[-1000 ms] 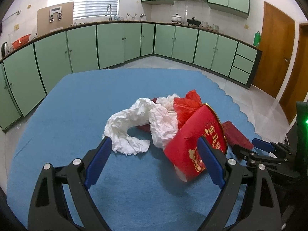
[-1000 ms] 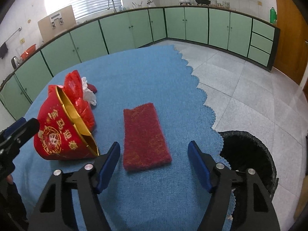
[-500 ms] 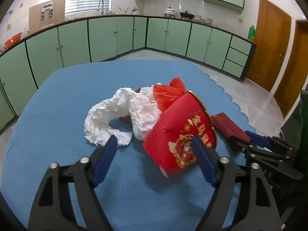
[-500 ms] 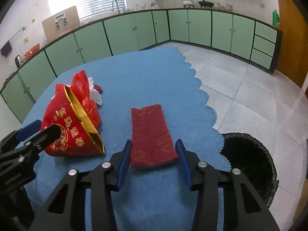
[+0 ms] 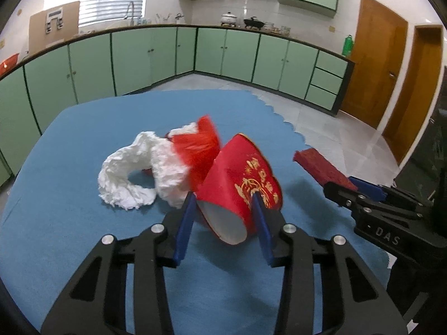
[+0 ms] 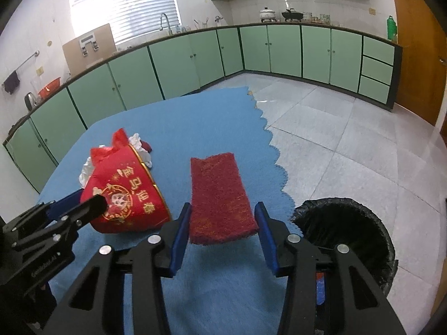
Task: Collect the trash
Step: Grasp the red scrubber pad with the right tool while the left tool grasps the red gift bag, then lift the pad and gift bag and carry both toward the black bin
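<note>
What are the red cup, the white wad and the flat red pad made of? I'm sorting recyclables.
Red cup: likely coated paper, smooth and slightly glossy, with gold print and a white inside.
White wad: tissue or paper towel, matte and heavily crumpled.
Red pad: looks like a fibrous scouring pad or cloth, coarse and fuzzy; uncertain.

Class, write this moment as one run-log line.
left gripper: closing on red paper cup | right gripper: holds red scouring pad | bin: nearby

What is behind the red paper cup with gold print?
Behind the red paper cup with gold print lie a crumpled red plastic bag and a crumpled white paper tissue. Whatever lies under them, and the cup's inside, is hidden.
</note>
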Demonstrator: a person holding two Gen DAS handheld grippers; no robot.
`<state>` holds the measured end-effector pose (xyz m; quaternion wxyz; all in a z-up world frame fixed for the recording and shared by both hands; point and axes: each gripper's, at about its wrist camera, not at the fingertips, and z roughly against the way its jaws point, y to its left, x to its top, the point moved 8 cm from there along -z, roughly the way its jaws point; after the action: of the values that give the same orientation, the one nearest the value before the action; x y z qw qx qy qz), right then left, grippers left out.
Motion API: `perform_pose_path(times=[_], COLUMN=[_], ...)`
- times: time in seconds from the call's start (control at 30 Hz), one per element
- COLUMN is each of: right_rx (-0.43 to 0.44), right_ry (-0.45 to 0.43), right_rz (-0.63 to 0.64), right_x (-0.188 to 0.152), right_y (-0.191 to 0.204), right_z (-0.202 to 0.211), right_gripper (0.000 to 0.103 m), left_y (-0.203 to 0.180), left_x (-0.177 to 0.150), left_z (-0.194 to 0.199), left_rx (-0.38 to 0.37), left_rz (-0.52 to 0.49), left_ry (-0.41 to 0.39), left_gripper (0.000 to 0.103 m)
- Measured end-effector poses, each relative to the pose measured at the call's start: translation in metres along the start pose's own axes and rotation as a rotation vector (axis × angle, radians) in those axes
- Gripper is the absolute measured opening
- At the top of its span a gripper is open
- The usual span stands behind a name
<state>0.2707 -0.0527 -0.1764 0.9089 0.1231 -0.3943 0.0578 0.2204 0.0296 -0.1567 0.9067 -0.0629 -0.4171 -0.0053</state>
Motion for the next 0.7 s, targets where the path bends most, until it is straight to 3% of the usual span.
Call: perform_pose_path(times=[0.07, 0.17, 0.4, 0.7], right_rx=[-0.001, -0.005, -0.013, -0.019], right_ry=[-0.004, -0.003, -0.006, -0.009], right_rz=[-0.004, -0.010, -0.030, -0.056], right_x=[0.000, -0.003, -0.005, -0.007], right_y=[-0.003, -0.009, -0.020, -0.030], right_z=[0.003, 0.006, 0.009, 0.011], right_gripper=[0.045, 0.045, 0.045, 0.045], left_y=[-0.007, -0.020, -0.007, -0.007], left_x=[-0.002, -0.011, -0.017, -0.013], left_z=[-0.001, -0.008, -0.019, -0.047], left_rx=[-0.030, -0.098, -0.043, -0.032], left_rz=[0.001, 0.002, 0.037, 0.026], left_ry=[0.010, 0.058, 0.073, 0.113], left_gripper=[0.043, 0.055, 0.076, 0.084])
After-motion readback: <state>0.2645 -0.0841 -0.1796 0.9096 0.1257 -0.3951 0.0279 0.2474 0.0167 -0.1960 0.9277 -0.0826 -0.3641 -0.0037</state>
